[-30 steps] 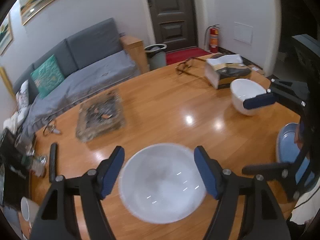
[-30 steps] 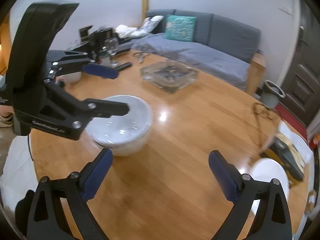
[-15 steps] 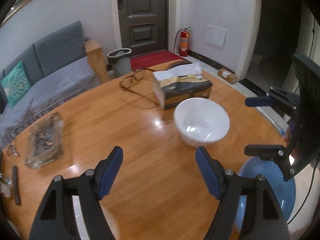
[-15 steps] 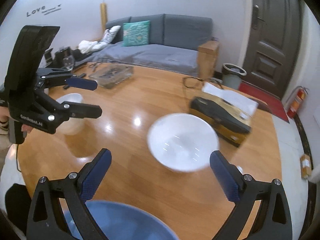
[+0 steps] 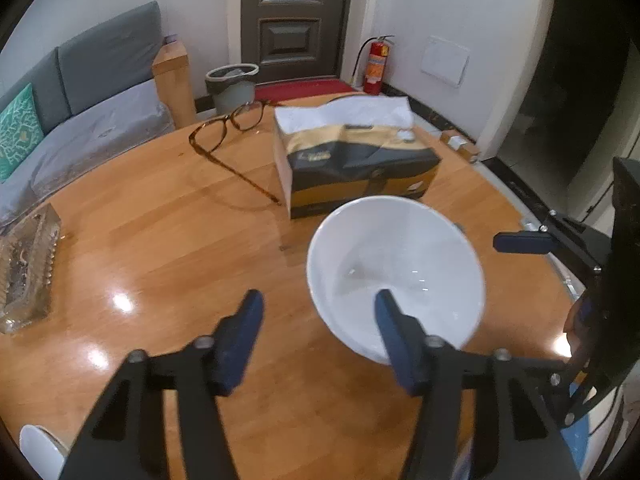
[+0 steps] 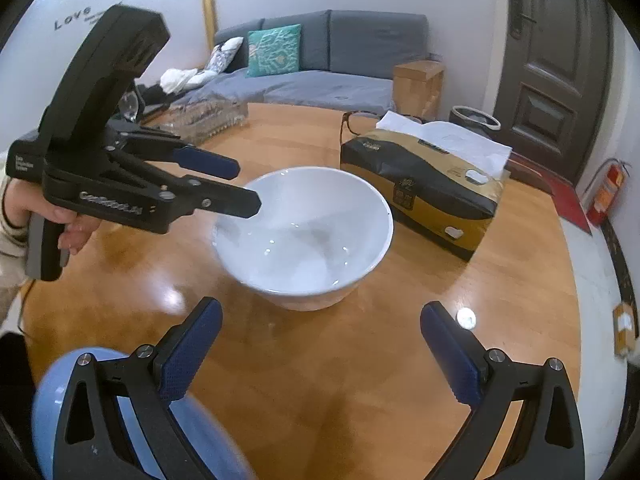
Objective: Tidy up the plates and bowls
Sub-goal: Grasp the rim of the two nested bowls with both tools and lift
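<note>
A white bowl stands upright on the round wooden table, just in front of a tissue box. My left gripper is at the bowl's near left rim with its jaws closing. One blue pad is inside the bowl and the other is outside, with a gap still showing, so the rim is not pinched. From the right wrist view, the left gripper reaches over the bowl. My right gripper hovers wide open just short of the bowl, holding nothing. A blue plate lies under it.
A gold and black tissue box sits right behind the bowl. Brown glasses lie to its left and a glass tray sits at the far left. A second white bowl is at the bottom left corner. A person's hand holds the left gripper.
Both grippers swung away from the first white bowl, across the table to the bowl by the tissue box. The left jaws have narrowed, with one pad now inside that bowl.
</note>
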Available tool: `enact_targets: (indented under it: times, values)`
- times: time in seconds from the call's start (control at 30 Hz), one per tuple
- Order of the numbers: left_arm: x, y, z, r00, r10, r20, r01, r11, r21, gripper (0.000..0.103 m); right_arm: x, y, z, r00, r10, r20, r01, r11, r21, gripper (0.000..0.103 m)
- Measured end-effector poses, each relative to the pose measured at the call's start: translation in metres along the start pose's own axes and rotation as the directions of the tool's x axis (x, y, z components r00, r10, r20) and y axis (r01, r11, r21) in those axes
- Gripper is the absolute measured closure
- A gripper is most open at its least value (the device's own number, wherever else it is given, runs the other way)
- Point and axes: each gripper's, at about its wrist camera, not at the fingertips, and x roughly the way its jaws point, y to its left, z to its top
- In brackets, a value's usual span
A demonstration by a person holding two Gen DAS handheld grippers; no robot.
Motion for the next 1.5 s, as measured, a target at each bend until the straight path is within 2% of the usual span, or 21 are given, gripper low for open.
enact_targets:
  times: [0.27,0.37,0.43,0.87,1.1,1.5]
  values:
    - [0.023,0.002,0.003,0.999,-0.046,-0.016,0.046,0.998,-0.032,0.082,0.029,0.0,0.003,0.997,0.078,0.005,-0.078,0.995,-0.059,0.005]
    - [0.028,0.002,0.006,0.999,-0.036,-0.016,0.035,0.999,-0.034,0.088,0.038,0.001,0.004,0.995,0.1,-0.002,-0.1,0.992,-0.075,0.005]
    - [0.03,0.001,0.008,0.999,-0.031,-0.016,0.03,0.999,-0.034,0.089,0.042,0.0,0.004,0.993,0.122,0.002,-0.121,0.99,-0.074,0.005]
    - [0.031,0.001,0.009,1.0,-0.019,-0.011,0.019,1.0,-0.017,0.091,0.052,0.004,0.015,0.994,0.112,0.011,-0.111,0.989,-0.102,0.005]
    - [0.026,-0.001,0.006,1.0,-0.003,-0.014,0.003,1.0,-0.003,0.09,0.054,0.012,0.022,0.993,0.113,-0.024,-0.115,0.985,-0.13,0.005]
    - [-0.011,-0.007,0.001,0.999,0.022,0.036,-0.024,0.998,0.059,0.089,0.04,0.03,0.032,0.993,0.118,-0.01,-0.118,0.98,-0.163,0.005]
